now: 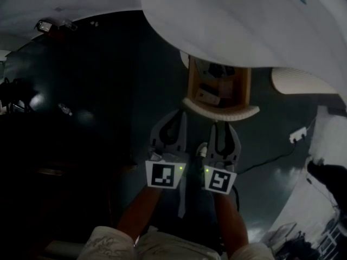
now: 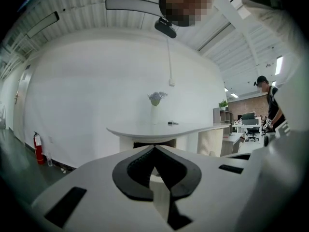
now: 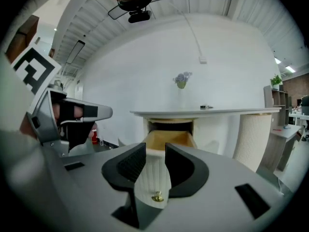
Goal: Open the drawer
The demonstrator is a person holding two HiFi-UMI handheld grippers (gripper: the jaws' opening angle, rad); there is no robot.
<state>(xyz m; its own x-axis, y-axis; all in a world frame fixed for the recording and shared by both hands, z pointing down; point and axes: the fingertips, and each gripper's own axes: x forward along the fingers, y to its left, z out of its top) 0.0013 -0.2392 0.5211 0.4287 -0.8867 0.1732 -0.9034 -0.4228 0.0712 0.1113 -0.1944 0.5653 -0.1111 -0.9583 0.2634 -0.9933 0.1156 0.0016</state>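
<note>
The drawer (image 1: 238, 112) stands pulled out from under the white surface (image 1: 233, 20), just above the middle of the head view. Its wooden inside is open to the camera and its curved, ribbed white front faces the person. A few small things lie in it, too dim to name.

The two hand-held grippers sit side by side right below the drawer, in the lower middle of the frame. The right hand-held gripper (image 1: 223, 126) has its tips close up at the ribbed front. In the right gripper view its jaws stand apart (image 3: 155, 146), and the drawer's ribbed front (image 3: 153, 173) fills the gap between them. The small brass knob (image 3: 157, 197) sits low in that gap, and neither pad is seen touching it. Behind the front, the drawer's wooden box runs back to the dark opening under the surface.

The left hand-held gripper (image 1: 179, 118) lies just left of the right one. In the left gripper view its jaws are together (image 2: 154, 148), tips meeting, with nothing clamped.

On the surface stand a vase of pale flowers (image 3: 181, 81) and a small dark object (image 3: 206, 107). At the lower left of the left gripper view, a red fire extinguisher (image 2: 38, 153) stands on the floor by the wall.
</note>
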